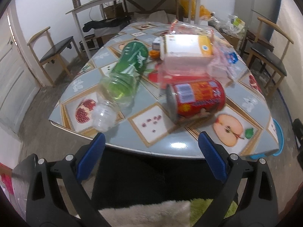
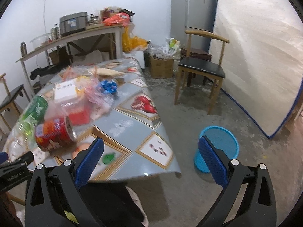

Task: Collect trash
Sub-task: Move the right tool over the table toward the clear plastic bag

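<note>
Both grippers held back off the near edge of the counter [image 1: 176, 145], nothing yet taken. Left gripper [image 1: 151, 143] with jaws wide apart and empty, aimed between the two nearest pieces of trash. Right gripper [image 2: 151, 147] likewise spread and empty, hanging past the counter's right edge, over the floor.

Trash heaped along the middle of the counter: a green plastic bottle [image 1: 125, 70] lying on its side at the near left, clear neck toward the near edge; a red can [image 1: 197, 98] also on its side, just right of the bottle and slightly apart from it; behind them a white and yellow carton [image 1: 187, 45] wrapped in a crumpled clear plastic bag [image 1: 219, 62], with a blue wrapper [image 2: 108, 86] further right. Small orange scrap between bottle and carton, too blurred to name.

Blue bin [image 2: 217, 143] on the floor to the right of the counter, open and well apart from the trash, probably the place for everything collected, which would explain the right gripper sitting on that side.

Likely first pick: bottle or can, both nearest. Round and lying flat, so liable to roll if nudged sideways.
</note>
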`<state>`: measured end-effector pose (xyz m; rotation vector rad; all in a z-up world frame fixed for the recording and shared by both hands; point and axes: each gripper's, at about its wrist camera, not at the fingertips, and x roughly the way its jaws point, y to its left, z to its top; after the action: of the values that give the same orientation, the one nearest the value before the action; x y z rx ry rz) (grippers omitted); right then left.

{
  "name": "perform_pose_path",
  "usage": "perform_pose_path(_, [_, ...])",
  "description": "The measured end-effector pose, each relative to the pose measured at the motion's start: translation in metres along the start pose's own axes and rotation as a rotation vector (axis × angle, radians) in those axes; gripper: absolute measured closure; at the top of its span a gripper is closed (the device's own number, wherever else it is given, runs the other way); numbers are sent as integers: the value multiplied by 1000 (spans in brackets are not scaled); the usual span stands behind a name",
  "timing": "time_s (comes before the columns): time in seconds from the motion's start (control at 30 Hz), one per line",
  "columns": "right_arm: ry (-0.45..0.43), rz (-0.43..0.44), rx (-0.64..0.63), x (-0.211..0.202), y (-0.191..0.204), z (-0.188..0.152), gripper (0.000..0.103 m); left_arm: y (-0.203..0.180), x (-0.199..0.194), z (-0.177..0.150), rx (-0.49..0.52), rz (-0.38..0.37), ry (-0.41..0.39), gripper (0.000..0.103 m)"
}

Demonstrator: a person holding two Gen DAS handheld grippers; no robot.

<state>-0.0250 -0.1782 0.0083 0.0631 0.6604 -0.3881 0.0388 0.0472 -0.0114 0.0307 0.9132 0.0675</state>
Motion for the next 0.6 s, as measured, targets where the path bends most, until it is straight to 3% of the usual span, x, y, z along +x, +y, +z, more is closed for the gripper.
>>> perform_pose_path(0.3, [-71, 187, -19, 11, 34, 29, 6, 66, -2, 31, -121, 47, -132, 8])
perform_pose_path(0.43, [-39, 258, -28, 23, 50, 29, 6, 100, 10, 43, -179, 80, -137, 8])
perform_pose_path(0.6, [17, 295, -31, 43, 60, 29, 6, 132, 23, 52, -232, 28, -146, 8])
